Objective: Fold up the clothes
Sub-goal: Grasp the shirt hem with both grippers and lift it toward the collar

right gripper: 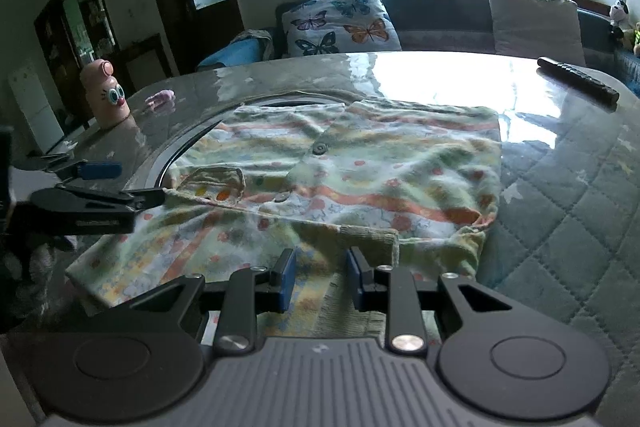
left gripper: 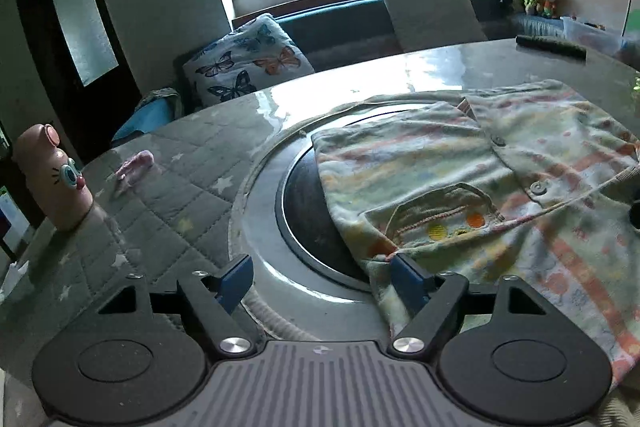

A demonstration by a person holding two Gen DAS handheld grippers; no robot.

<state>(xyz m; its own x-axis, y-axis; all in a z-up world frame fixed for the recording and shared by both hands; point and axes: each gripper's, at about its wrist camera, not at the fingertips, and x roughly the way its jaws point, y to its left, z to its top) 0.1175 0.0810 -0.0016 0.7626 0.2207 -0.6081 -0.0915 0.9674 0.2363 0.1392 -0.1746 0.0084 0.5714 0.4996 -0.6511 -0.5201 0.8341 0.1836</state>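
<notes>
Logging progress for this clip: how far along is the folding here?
Partly done: the striped cardigan lies flat on the table, with a sleeve cuff apparently already folded in across its lower part. In hand: nothing; the left gripper is open at the garment's left edge, and the right gripper is open above the near hem. Left: the remaining folds.

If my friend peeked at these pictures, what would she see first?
Probably the stripy pastel baby cardigan spread flat across the middle of the table, partly covering its dark round inset. Next, the pink bottle with googly eyes standing at the table's far left, and the butterfly pillow on the bench under the window. Both grippers, left and right, are open at the cardigan's near edge.
</notes>
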